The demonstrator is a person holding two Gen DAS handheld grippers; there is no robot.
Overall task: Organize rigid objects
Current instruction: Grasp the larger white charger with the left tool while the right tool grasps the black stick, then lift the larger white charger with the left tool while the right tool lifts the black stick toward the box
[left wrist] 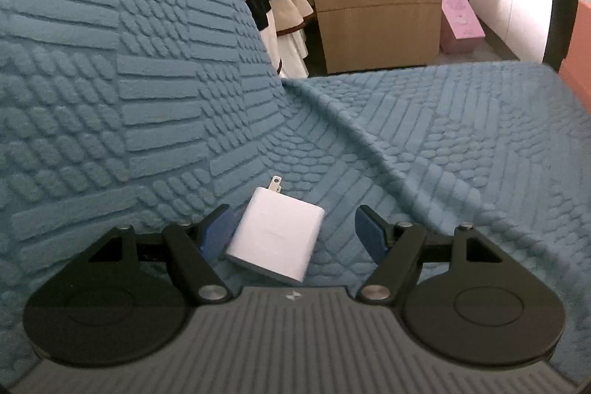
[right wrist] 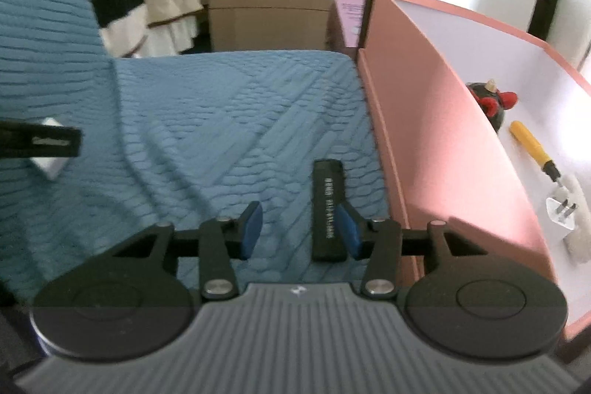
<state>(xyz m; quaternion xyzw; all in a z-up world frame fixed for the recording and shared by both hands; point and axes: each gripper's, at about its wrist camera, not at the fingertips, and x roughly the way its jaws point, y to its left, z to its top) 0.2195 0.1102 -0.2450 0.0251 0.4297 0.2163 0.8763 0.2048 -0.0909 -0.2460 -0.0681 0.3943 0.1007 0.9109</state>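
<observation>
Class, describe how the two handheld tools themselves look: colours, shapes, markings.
Both the left tool and the right tool match: a ribbed grey body with a small white logo, two black round discs, black linkage arms with silver pivot screws, and blue pads on the fingertips. No cables or sleeves show.

Each gripper, left [left wrist: 295, 231] and right [right wrist: 301, 228], had black linkage arms pinned with silver screws and ending in blue pads [left wrist: 218, 233]. Behind sat two round black discs and a grey ribbed body bearing a small white logo.
</observation>
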